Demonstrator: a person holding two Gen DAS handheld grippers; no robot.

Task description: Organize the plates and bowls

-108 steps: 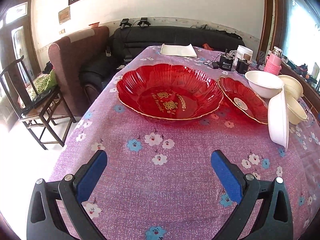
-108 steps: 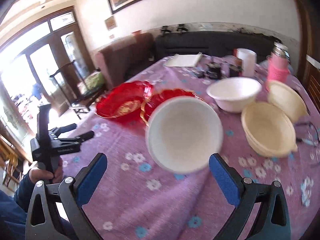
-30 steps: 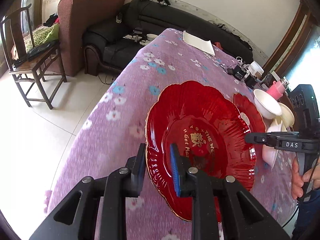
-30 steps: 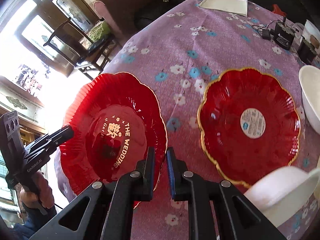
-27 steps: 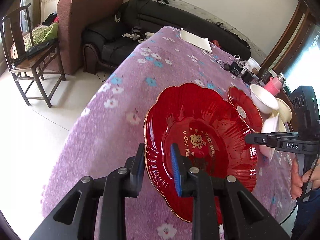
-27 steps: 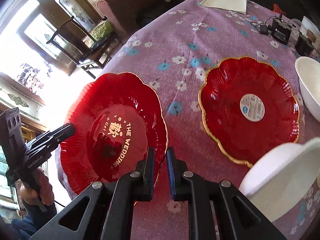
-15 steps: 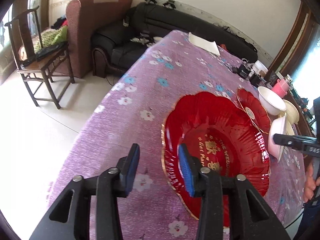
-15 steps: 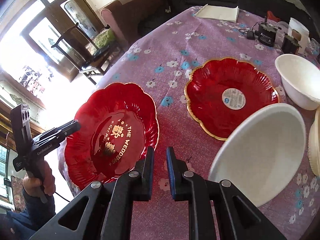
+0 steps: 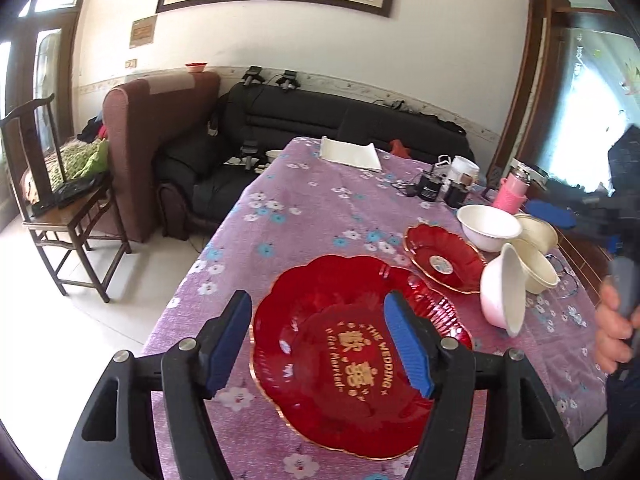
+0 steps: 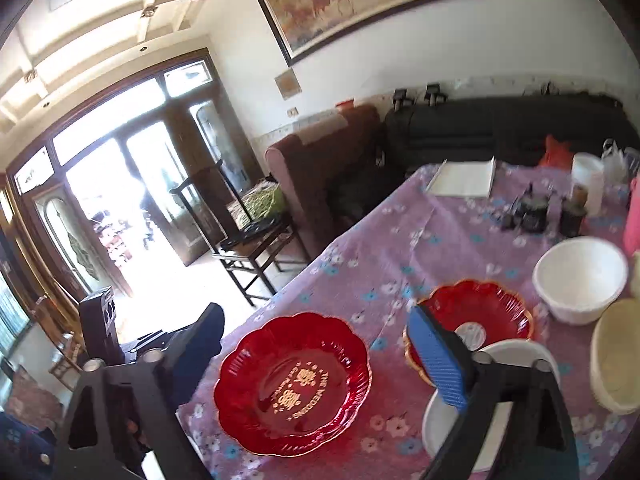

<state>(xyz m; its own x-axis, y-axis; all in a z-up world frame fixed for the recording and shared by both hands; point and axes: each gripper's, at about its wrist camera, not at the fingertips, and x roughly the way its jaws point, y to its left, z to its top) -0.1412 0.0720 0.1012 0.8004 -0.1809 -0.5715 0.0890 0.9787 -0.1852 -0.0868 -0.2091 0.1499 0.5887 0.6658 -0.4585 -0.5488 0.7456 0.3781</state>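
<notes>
Both tongs had just let go of the large red wedding plate [image 9: 344,356]: the left gripper [image 9: 320,344] and right gripper [image 10: 316,356] had just been opening and stood wide, empty, with the plate resting flat on the tablecloth [image 9: 304,216] below and ahead of them, apparently placed.

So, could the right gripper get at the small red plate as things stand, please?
Probably yes. The right gripper is open and empty, and the small red plate lies uncovered just ahead. The tilted white bowl beside it crowds the near rim, so the far rim looks easier.
</notes>
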